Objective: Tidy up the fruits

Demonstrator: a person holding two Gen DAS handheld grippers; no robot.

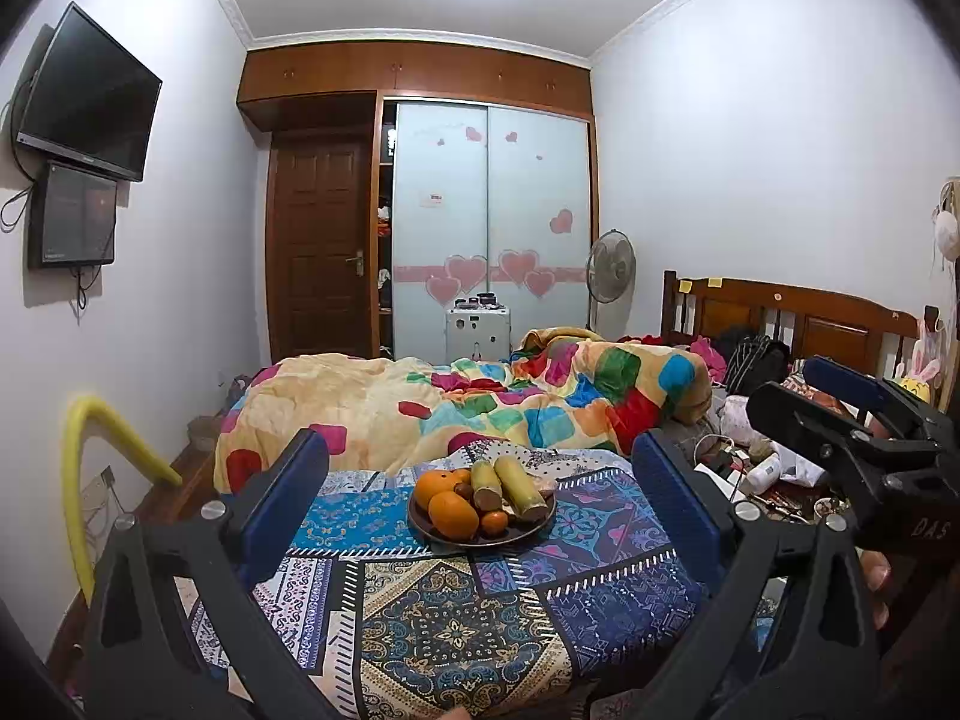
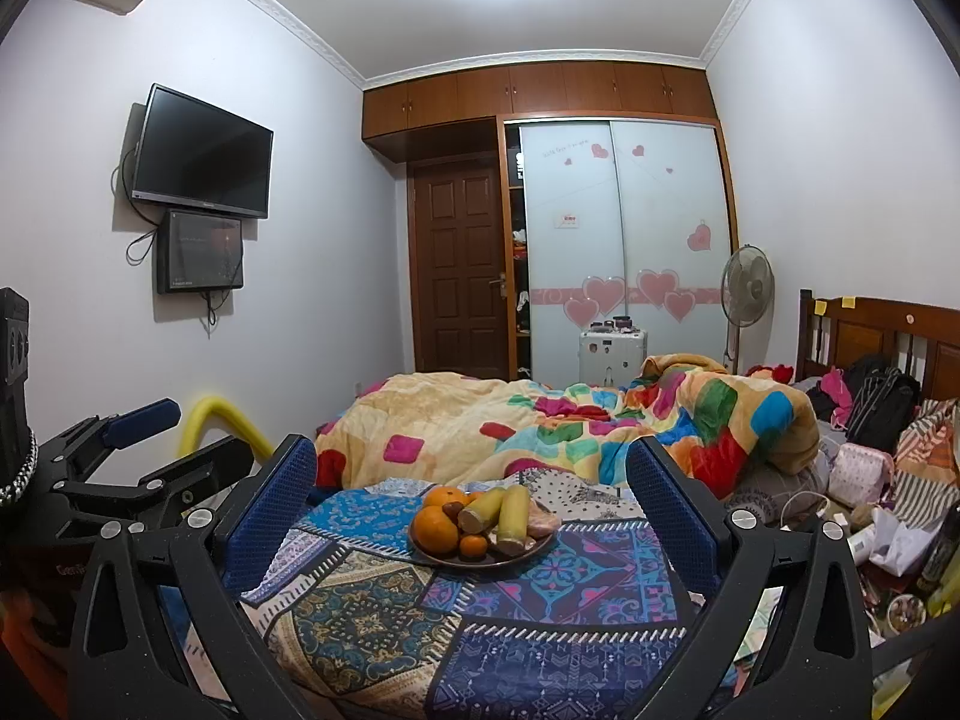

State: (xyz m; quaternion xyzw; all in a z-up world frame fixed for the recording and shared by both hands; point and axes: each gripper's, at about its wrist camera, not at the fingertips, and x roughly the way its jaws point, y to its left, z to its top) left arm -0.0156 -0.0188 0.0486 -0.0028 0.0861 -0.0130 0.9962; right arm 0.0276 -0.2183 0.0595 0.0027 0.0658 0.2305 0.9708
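A dark plate (image 1: pixel 432 531) of fruit sits on a patterned cloth (image 1: pixel 468 618). It holds two big oranges (image 1: pixel 453 515), a small tangerine (image 1: pixel 493 522) and two yellow-green cane pieces (image 1: pixel 521 483). The same plate (image 2: pixel 432 555) shows in the right wrist view with the oranges (image 2: pixel 435 529) and cane pieces (image 2: pixel 515 515). My left gripper (image 1: pixel 480 480) is open and empty, held back from the plate. My right gripper (image 2: pixel 471 477) is open and empty, also short of the plate. Each gripper shows at the edge of the other's view, the right one (image 1: pixel 840 408) and the left one (image 2: pixel 138 438).
A bed with a bright patchwork blanket (image 1: pixel 480 402) lies behind the cloth. Clutter and bags (image 2: pixel 870 480) lie to the right by the wooden headboard (image 2: pixel 888 336). A yellow foam rail (image 1: pixel 78 480) stands at the left. A fan (image 1: pixel 611 270) and wardrobe (image 1: pixel 489 228) stand at the back.
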